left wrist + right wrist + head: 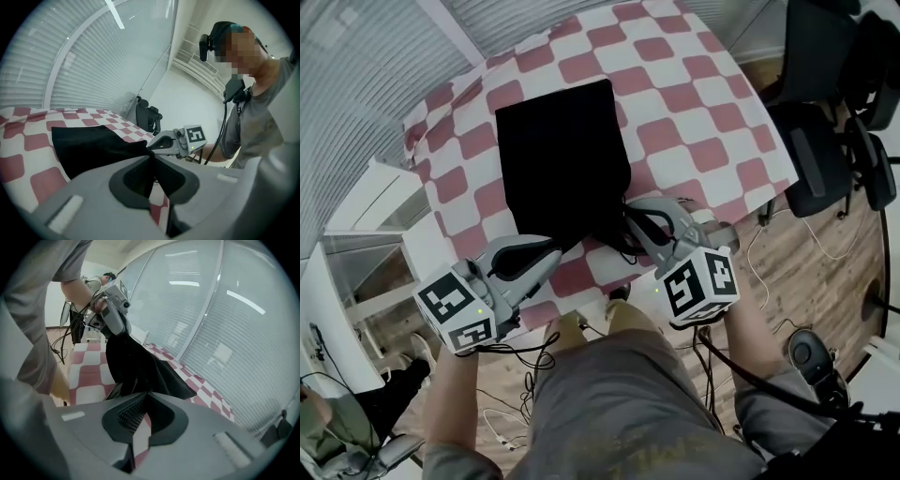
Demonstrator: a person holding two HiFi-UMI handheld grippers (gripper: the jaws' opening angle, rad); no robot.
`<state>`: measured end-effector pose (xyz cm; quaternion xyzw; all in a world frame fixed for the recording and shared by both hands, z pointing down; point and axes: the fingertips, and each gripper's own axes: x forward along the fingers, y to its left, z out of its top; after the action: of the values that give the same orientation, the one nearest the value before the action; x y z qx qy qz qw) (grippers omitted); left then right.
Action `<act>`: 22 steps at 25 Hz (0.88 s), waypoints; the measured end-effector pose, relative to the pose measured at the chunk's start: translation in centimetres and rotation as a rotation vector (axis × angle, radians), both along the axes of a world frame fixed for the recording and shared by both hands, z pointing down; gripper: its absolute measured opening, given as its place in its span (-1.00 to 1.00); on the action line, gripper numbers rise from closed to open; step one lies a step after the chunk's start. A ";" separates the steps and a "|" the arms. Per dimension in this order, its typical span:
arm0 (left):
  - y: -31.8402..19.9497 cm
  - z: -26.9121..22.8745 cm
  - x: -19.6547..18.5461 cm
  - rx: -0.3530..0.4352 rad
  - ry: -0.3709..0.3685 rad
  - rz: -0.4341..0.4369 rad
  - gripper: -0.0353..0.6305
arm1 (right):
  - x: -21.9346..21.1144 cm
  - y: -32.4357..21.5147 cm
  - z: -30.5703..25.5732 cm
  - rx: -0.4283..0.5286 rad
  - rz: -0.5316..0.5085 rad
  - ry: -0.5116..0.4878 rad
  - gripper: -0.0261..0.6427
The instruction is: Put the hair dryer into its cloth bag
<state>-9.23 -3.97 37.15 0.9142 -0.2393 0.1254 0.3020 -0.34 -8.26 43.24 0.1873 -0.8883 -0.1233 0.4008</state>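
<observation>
Lying limp on the checked surface [675, 103], the black cloth bag [562, 159] looks soft and light, best held along its near edge, where the left gripper [151, 157] and right gripper [146, 394] fingers are pinched closed on it; no hair dryer shows.

Near edge of bag [562, 159] lay under the tips of left claw [553, 247] and right claw [633, 208] in head view, so it was not seen. Bag's inside was shut to all views; contents could not be told.

Left claw: tips met on black cloth, the pinch itself hidden behind the pads. Right claw: same.

Dark cord [630, 234] looped just beside right claw; could not tell drawstring from dryer lead, ends lost under the claw.

Chairs [825, 141], well right of right claw, were cut by the frame edge. Tablecloth [675, 103], far ahead of both claws, ran off the top edge.
</observation>
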 end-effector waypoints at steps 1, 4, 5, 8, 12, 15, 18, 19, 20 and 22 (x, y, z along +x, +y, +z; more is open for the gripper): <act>0.2 0.2 0.1 0.001 -0.010 0.003 -0.81 | 0.4 0.5 -0.1 0.004 -0.002 0.007 -0.83; 0.7 0.4 0.0 0.002 -0.025 0.006 -0.81 | 1.1 1.9 -0.2 0.003 -0.011 0.017 -0.83; 0.8 0.5 0.0 0.002 -0.028 0.007 -0.81 | 1.3 2.3 -0.1 -0.003 -0.011 0.017 -0.83; 1.5 1.2 0.1 -0.002 -0.050 0.024 -0.81 | 1.7 3.6 1.0 -0.030 -0.013 0.020 -0.83; 3.1 2.4 0.4 -0.004 -0.089 0.055 -0.79 | 2.3 5.1 1.5 -0.024 -0.011 0.031 -0.83; 3.7 3.2 0.1 -0.010 -0.075 0.049 -0.78 | 2.5 5.6 1.7 -0.013 -0.005 0.028 -0.83; 4.2 4.3 -0.1 -0.011 -0.060 0.036 -0.78 | 2.5 6.4 2.4 -0.004 -0.012 0.042 -0.83; 4.3 4.5 -0.2 -0.010 -0.057 0.029 -0.78 | 2.5 6.6 2.4 -0.001 -0.010 0.044 -0.83; 4.4 4.6 -0.2 -0.009 -0.055 0.021 -0.78 | 2.5 6.8 2.2 0.003 -0.007 0.044 -0.83; 4.6 4.3 -0.4 -0.005 -0.047 0.004 -0.78 | 2.5 7.0 1.8 0.012 -0.002 0.044 -0.84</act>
<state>-9.60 0.66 41.49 0.9108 -0.2440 0.1481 0.2983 2.17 -1.22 45.04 0.1862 -0.8787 -0.1329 0.4190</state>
